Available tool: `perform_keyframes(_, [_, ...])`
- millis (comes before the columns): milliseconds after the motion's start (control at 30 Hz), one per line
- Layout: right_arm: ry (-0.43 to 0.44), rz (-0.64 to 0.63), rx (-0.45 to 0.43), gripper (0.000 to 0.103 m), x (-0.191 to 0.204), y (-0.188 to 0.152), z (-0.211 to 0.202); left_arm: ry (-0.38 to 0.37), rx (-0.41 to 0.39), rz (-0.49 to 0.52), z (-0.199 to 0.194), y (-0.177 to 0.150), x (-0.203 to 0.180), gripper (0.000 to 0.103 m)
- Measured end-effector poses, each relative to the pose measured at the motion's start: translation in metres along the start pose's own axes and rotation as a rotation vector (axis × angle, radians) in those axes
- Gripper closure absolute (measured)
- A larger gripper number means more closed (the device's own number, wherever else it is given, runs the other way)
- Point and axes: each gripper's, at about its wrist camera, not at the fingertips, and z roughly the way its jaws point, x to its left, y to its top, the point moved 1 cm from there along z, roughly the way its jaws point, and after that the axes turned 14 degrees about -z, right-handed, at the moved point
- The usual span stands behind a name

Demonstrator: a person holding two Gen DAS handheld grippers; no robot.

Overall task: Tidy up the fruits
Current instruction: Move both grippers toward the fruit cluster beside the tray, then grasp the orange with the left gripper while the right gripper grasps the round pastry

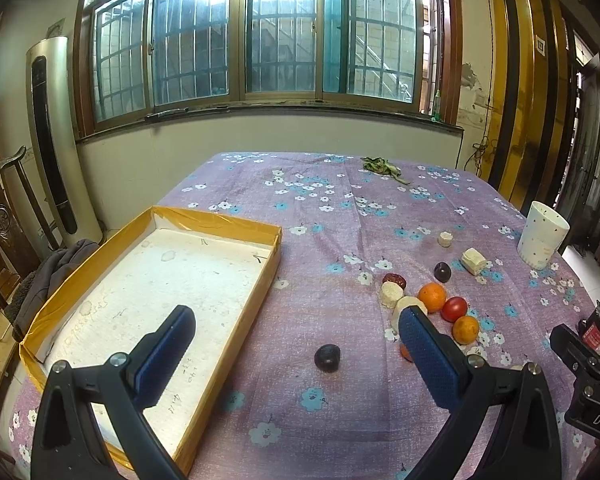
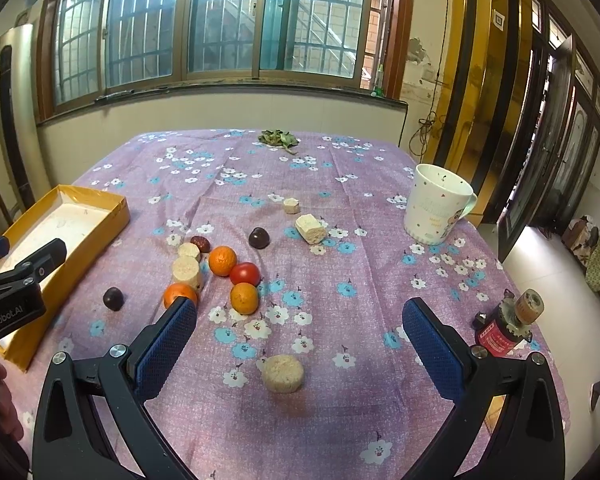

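Fruit is not in the box [image 1: 156, 280] yet, so I think I am at the very start of sorting. My left gripper [image 1: 296, 334] is wide open and holds nothing. My right gripper [image 2: 300, 330] is wide open and empty too.

The box sits at the left edge of the table [image 1: 332, 200]. Just beside its right wall lies one dark plum [image 1: 327, 357], right between my left fingers. I think my next move is to go down over that plum, squeeze softly, and carry it into the box.

Near the middle of the table lie oranges [image 2: 222, 260], a red tomato [image 2: 245, 274] and another dark plum [image 2: 259, 237], close together.

Only the right view shows the round rice cake [image 2: 283, 373] near the front edge, and the whole mug [image 2: 436, 210]. Only the left view shows the whole empty floor of the box.
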Motion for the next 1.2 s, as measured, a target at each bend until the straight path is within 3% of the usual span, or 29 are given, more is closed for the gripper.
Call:
perform_keyframes(500, [-0.005, 0.010, 0.022, 0.000, -0.016, -0.010, 0.001, -0.043, 0.028, -0.023, 0.006, -0.007, -0.005, 0.000])
perform_keyframes(867, [0.144, -0.081, 0.134, 0.001, -0.017, -0.052, 0.022, -0.021, 0.123, 0.090, 0.021, -0.026, -0.018, 0.000])
perform_keyframes(967, [0.204, -0.078, 0.151, 0.008, -0.014, -0.053, 0.033, -0.010, 0.159, 0.107, 0.026, -0.033, -0.019, 0.000])
perform_keyframes(1200, [0.317, -0.042, 0.233, 0.038, -0.010, -0.054, 0.070, -0.009, 0.236, 0.167, 0.038, -0.039, -0.028, 0.000])
